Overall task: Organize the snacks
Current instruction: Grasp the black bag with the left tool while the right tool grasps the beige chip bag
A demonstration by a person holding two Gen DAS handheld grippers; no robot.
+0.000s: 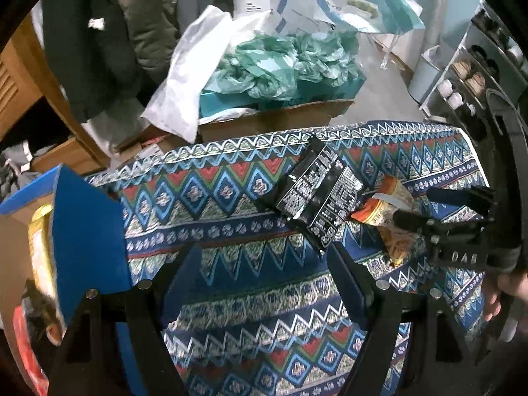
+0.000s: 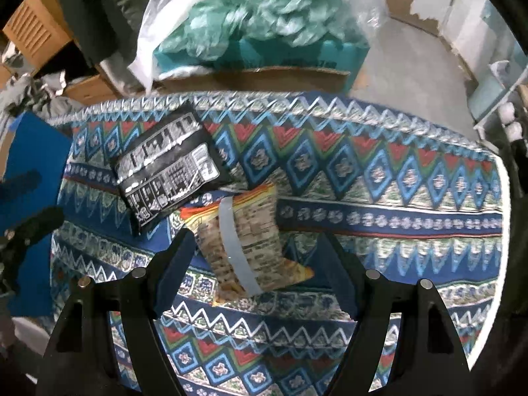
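Observation:
A black snack packet (image 1: 315, 194) with white print lies on the patterned tablecloth (image 1: 231, 217). An orange and clear snack bag (image 1: 392, 214) lies just right of it. In the right wrist view the black packet (image 2: 168, 168) lies left of the orange bag (image 2: 250, 241). My right gripper (image 2: 257, 244) is open, its fingers on either side of the orange bag; it also shows in the left wrist view (image 1: 429, 208). My left gripper (image 1: 264, 264) is open and empty, low over the cloth, short of the black packet.
A blue cardboard box (image 1: 85, 231) with snack bags inside stands at the table's left edge. Behind the table is a cardboard box (image 1: 274, 115) piled with green plastic bags (image 1: 280, 62). A shelf rack (image 1: 468, 79) stands at the right.

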